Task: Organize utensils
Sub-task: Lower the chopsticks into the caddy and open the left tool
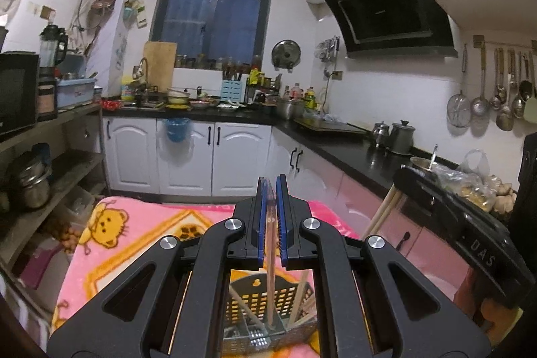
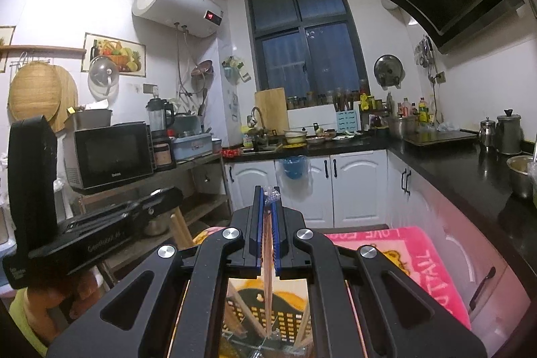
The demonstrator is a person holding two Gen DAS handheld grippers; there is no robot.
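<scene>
The chopsticks (image 1: 272, 244) look like smooth wood. The basket (image 1: 268, 304) is dark plastic full of little holes. The blanket (image 1: 134, 234) is soft, fuzzy pink cloth. The bench (image 1: 339, 146) is black and shiny.

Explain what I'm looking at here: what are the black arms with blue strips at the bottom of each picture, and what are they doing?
No robot: a person carries a two-finger gripper in each hand, each with a wide-angle camera looking along its fingers. One picture is from the left gripper, the other from the right gripper; each also shows the other gripper off to the side. The blue strips are the finger pads. Both grippers are shut on wooden chopsticks, which hang down toward a dark perforated utensil basket already holding several more sticks. The basket stands on a pink cartoon blanket. Behind is a home kitchen with a black countertop.
</scene>
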